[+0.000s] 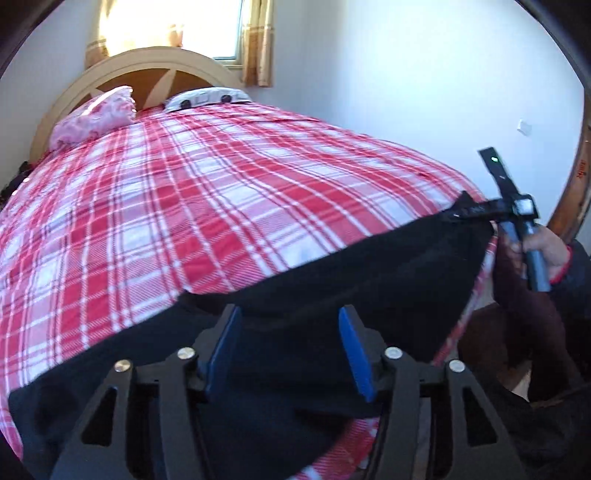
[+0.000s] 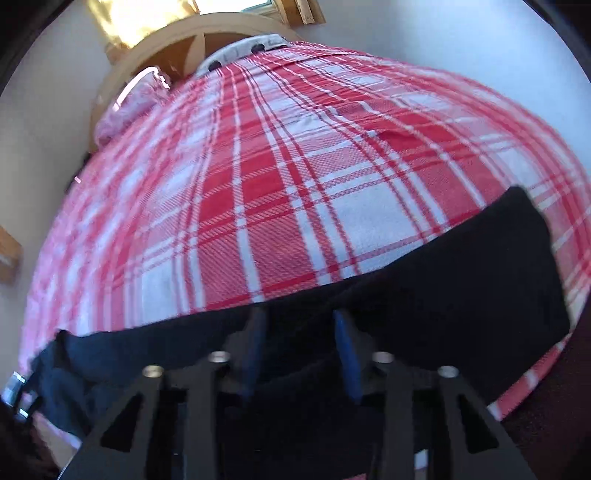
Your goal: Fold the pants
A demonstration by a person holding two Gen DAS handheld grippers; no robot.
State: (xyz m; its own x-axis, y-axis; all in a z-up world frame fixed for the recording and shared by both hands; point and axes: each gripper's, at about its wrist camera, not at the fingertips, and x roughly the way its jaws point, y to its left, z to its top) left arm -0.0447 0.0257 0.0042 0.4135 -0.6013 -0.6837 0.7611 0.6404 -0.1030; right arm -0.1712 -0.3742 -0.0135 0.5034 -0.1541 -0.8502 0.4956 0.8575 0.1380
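Black pants [image 1: 332, 266] lie flat along the near edge of a bed with a red-and-white plaid cover [image 1: 221, 184]. My left gripper [image 1: 290, 350] hovers over their middle, its blue pads [image 1: 225, 350] wide apart with nothing pinched, so it is open. My right gripper [image 1: 466, 211] is at the far right, held by a hand [image 1: 546, 251], its tips at the pants' upper right corner. In the right wrist view the pants [image 2: 443, 266] stretch across the bottom. There my right gripper [image 2: 300, 350] has its pads apart, with dark cloth under and between them.
A pink pillow [image 1: 96, 114] and a white patterned pillow [image 1: 207, 98] lie by the arched headboard [image 1: 155, 62]. A bright curtained window [image 1: 177, 26] is behind it. A white wall [image 1: 406, 92] runs along the bed's right side. The bed's near edge drops to the floor [image 1: 480, 332].
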